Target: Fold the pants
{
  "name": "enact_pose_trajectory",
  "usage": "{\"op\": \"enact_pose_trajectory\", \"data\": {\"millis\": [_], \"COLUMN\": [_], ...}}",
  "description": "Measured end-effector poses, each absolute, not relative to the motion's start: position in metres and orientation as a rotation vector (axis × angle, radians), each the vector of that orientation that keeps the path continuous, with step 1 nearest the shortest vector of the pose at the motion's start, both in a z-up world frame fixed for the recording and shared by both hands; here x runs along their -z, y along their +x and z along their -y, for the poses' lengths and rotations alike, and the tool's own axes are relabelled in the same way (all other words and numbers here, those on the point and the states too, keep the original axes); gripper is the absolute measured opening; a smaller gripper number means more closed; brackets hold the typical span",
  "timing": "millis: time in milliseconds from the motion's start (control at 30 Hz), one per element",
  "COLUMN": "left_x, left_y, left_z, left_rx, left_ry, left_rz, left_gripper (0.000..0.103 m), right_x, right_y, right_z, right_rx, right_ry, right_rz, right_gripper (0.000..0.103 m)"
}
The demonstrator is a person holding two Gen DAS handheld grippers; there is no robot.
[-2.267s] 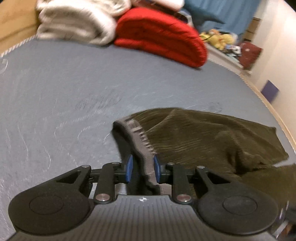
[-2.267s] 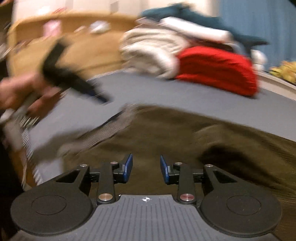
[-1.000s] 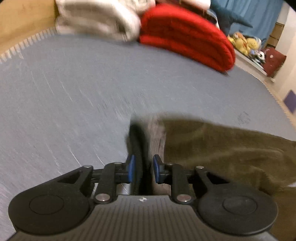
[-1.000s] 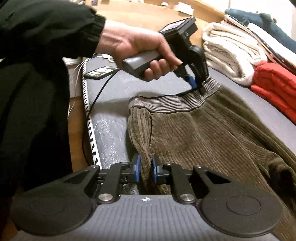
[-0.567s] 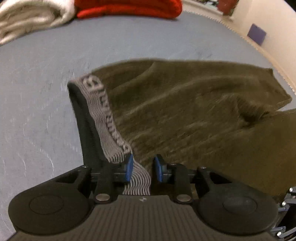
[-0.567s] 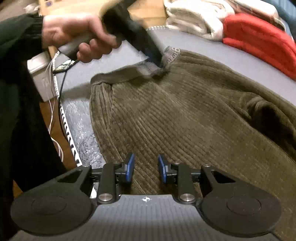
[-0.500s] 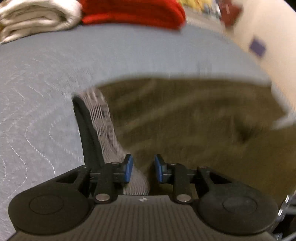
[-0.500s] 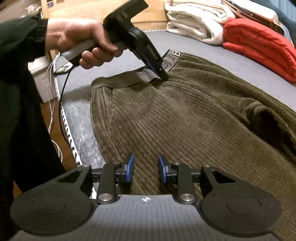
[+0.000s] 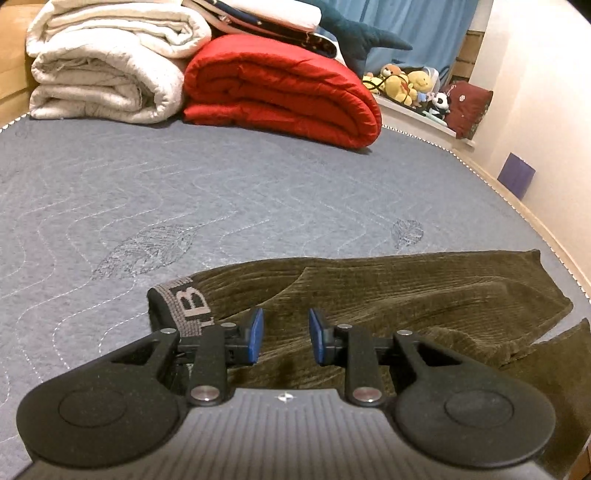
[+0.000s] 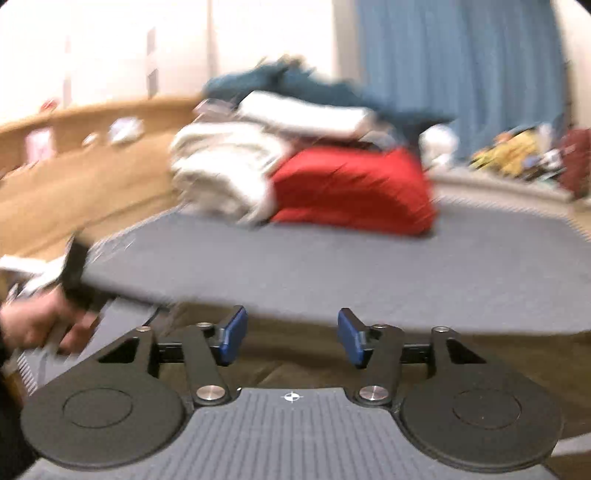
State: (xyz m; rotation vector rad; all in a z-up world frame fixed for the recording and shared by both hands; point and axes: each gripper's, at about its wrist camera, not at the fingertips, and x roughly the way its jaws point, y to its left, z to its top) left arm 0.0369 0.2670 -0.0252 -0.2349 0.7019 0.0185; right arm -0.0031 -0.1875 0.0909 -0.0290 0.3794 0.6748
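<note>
1. Left gripper (image 9: pixel 283 335): the blue pads sit a narrow gap apart with nothing pinched between them. Through the gap you just see corduroy further down, so it's not holding anything.

2. Right gripper (image 10: pixel 291 339): jaws have just been opening and now stand fairly wide, nothing between them. That view is smeared with motion blur, so fine detail is a wash.

3. The olive-brown corduroy pants (image 9: pixel 388 295) lie on the bed right below and ahead of the left gripper, spread toward the right edge of the mattress. The grey knit waistband with white letters (image 9: pixel 186 302) is at the left end, folded up a bit just beside the left pad. One fabric layer lies over another, with a second flap poking out lower right.

4. In the right wrist view the pants show only as a blurry brown strip under the fingers.

5. Everything rests on a grey-blue quilted mattress (image 9: pixel 221 184) with wavy stitching.

6. Far left of the right wrist view: a person's hand (image 10: pixel 33 325) wrapped around a dark handle, too blurred to say more.

7. At the far end of the bed: a folded cream-white duvet (image 9: pixel 107 70) touching a rolled red puffy blanket (image 9: pixel 284 96), with more bedding stacked on top.

8. Beyond that, blue curtains (image 9: pixel 417 26) and a bunch of plush toys (image 9: pixel 410 85) on a ledge.
</note>
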Motion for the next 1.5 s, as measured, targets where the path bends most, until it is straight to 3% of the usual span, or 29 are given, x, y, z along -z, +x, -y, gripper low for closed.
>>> {"op": "enact_pose_trajectory", "data": {"millis": [133,233,367,500,600,867,967,1033,1133,1233,1500], "left_x": [0.034,0.037,0.045,0.054,0.059,0.085,0.087,0.085,0.079,0.066,0.000], "left_y": [0.050,0.066,0.092,0.122,0.143,0.173,0.171,0.170,0.163,0.149,0.069], "left_z": [-0.259,-0.253,-0.255,-0.268,-0.282,-0.305,-0.304,-0.305,-0.299,-0.283,-0.233], "left_rx": [-0.037,-0.038,-0.092,-0.171,-0.174,-0.001,0.020,0.034,0.048,0.056,0.121], "left_ry": [-0.216,-0.177,-0.138,-0.145,-0.158,-0.199,-0.147,-0.138,-0.089,-0.013,0.116], "left_rz": [-0.721,-0.716,-0.700,-0.699,-0.715,-0.853,-0.851,-0.853,-0.838,-0.811,-0.691], "left_gripper": [0.030,0.030,0.034,0.063,0.076,0.083,0.075,0.040,0.018,0.012,0.009], "right_x": [-0.062,-0.031,-0.023,-0.020,-0.019,-0.025,-0.026,-0.027,-0.028,-0.030,-0.026], "right_y": [0.023,0.048,0.066,0.071,0.069,0.067,0.068,0.067,0.065,0.062,0.059], "right_z": [0.238,0.256,0.279,0.287,0.293,0.320,0.326,0.329,0.333,0.335,0.347], "right_rx": [-0.509,-0.372,-0.386,-0.396,-0.399,-0.397,-0.382,-0.369,-0.349,-0.328,-0.224], "right_ry": [0.115,0.177,0.304,0.320,0.322,0.355,0.352,0.353,0.356,0.349,0.385], "right_rz": [-0.327,-0.469,-0.514,-0.513,-0.516,-0.546,-0.541,-0.539,-0.535,-0.528,-0.532], "right_gripper": [0.059,0.059,0.059,0.059,0.059,0.059,0.059,0.059,0.059,0.059,0.059]}}
